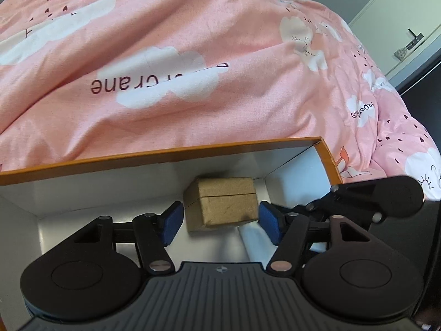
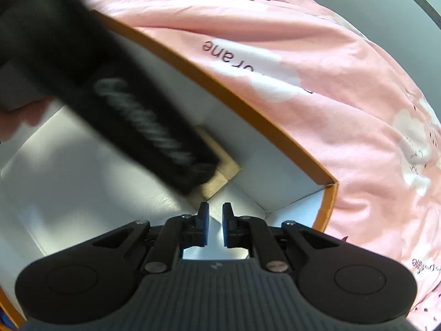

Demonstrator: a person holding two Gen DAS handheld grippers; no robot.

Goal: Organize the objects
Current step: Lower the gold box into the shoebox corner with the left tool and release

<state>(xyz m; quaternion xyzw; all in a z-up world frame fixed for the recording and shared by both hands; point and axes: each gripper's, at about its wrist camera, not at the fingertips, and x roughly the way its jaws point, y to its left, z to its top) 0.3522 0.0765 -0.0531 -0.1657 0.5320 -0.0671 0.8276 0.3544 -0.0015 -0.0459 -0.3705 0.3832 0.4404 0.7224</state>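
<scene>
A small brown cardboard box (image 1: 224, 202) sits on the white floor of an orange-rimmed storage box (image 1: 165, 155), close to its far wall. My left gripper (image 1: 220, 220) is open inside the storage box, its blue pads on either side of the brown box with small gaps. In the right wrist view the brown box (image 2: 220, 171) shows partly behind the blurred left gripper body (image 2: 124, 96). My right gripper (image 2: 215, 226) is inside the storage box (image 2: 248, 115) near its right corner, jaws narrowly apart with nothing between them.
A pink duvet (image 1: 193, 55) with white clouds lies behind and right of the storage box. A white cloth or paper (image 1: 256, 242) lies on the box floor under my left gripper's right finger. A pale cabinet (image 1: 408, 27) stands at far right.
</scene>
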